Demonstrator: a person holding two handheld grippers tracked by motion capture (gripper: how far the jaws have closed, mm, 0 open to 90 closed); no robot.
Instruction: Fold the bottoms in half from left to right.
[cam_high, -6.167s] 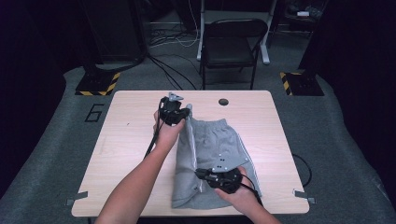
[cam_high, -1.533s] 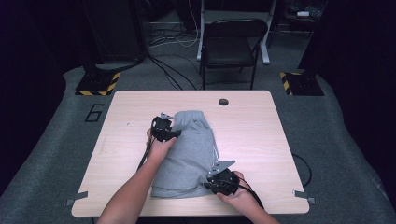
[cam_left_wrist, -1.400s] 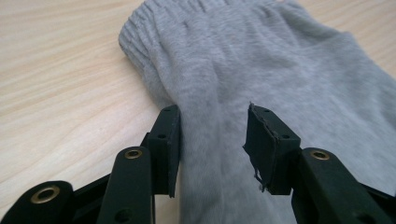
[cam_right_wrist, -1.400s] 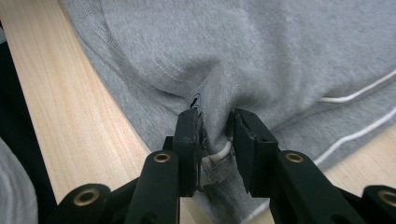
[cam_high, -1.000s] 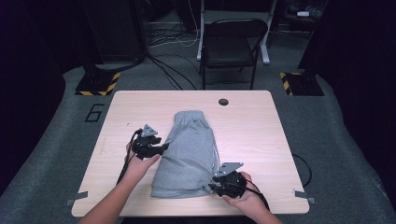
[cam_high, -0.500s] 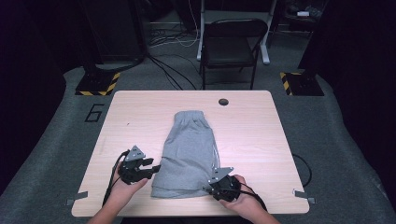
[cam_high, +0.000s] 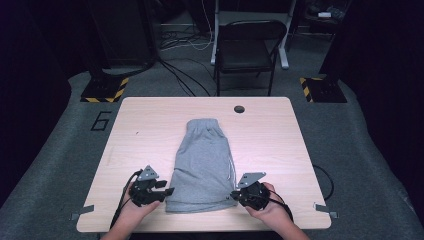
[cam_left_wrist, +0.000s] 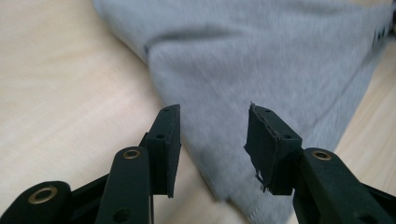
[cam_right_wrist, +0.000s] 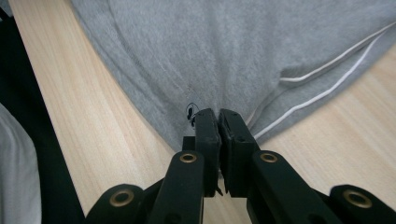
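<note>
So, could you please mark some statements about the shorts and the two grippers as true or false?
1. The grey shorts lie folded lengthwise on the table. True.
2. The right gripper is wide open above bare wood. False: its jaws have just been closing and pinch the hem of the shorts.
3. The left gripper has open jaws at the near left corner of the shorts. True.
4. The waistband points toward the person. False: it points toward the chair.

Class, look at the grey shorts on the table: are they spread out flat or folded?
Folded. The grey shorts lie as one narrow panel on the table, halved lengthwise, with the waistband at the far end and the white side stripe along one edge.
</note>
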